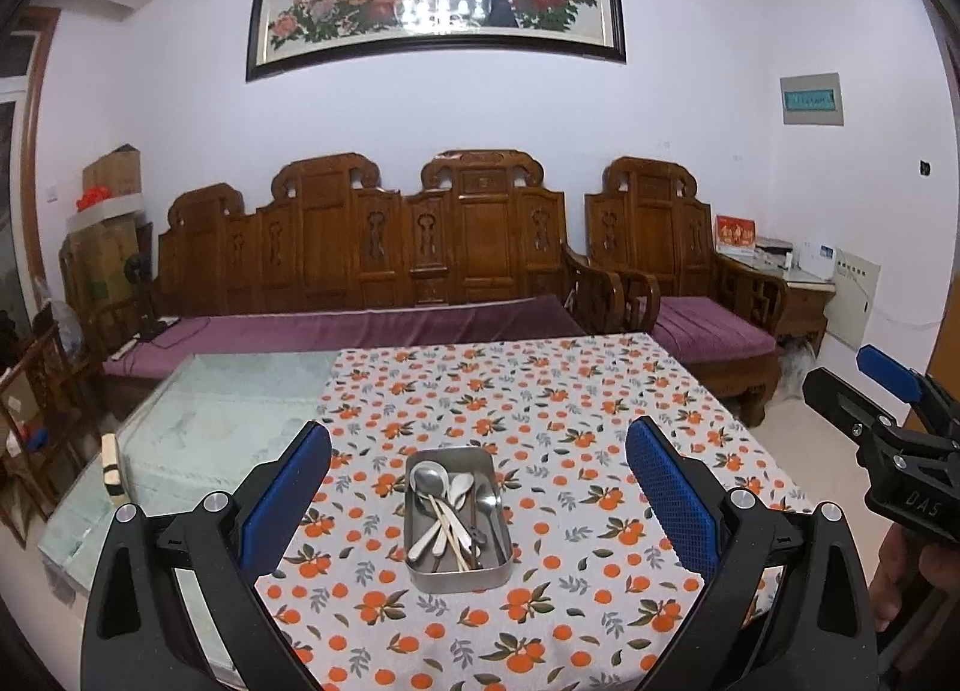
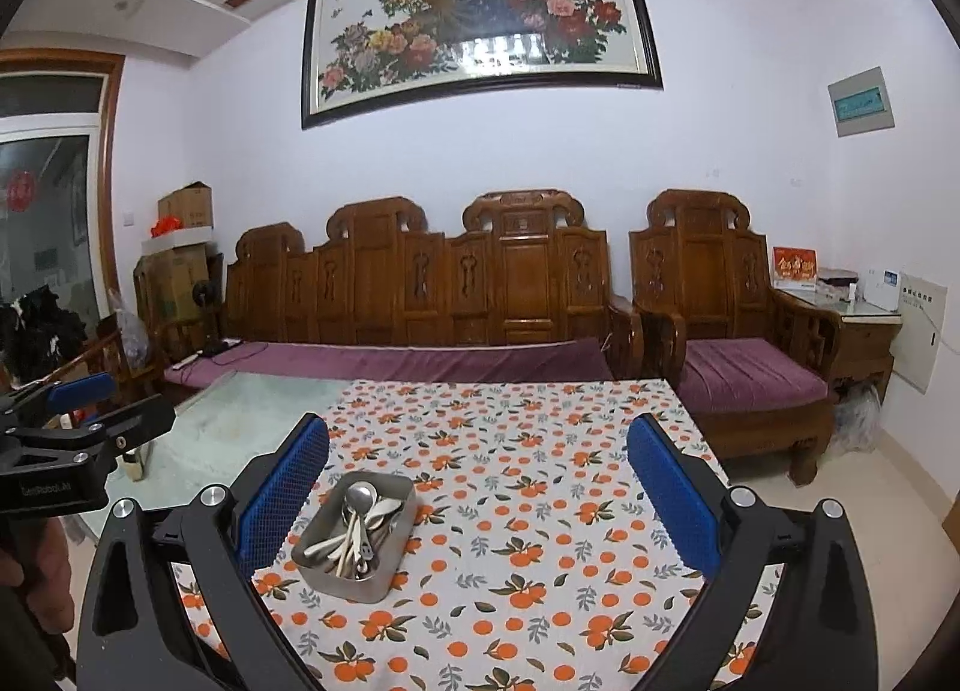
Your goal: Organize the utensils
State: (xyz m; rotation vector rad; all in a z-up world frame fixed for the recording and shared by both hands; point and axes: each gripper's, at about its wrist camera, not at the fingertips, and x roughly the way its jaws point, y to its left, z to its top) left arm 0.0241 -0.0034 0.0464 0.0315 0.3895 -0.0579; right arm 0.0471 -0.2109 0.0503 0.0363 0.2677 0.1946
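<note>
A rectangular metal tin (image 1: 459, 576) (image 2: 348, 574) stands on the orange-patterned tablecloth (image 1: 540, 409) (image 2: 540, 511). Several spoons (image 1: 447, 496) (image 2: 360, 517), metal and white, lie piled in it with a pair of chopsticks. My left gripper (image 1: 478, 487) hovers above and in front of the tin, open and holding nothing. My right gripper (image 2: 478, 487) hangs to the tin's right, open too and empty. Each view catches the other gripper at its edge: the right gripper (image 1: 888, 409) in the left wrist view, the left gripper (image 2: 78, 427) in the right wrist view.
The cloth covers the right part of a glass-topped table (image 1: 228, 397) (image 2: 240, 421). A small cream block (image 1: 113, 469) stands at the table's left edge. Behind it are a carved wooden sofa (image 1: 372, 247) and an armchair (image 1: 690, 271) with purple cushions.
</note>
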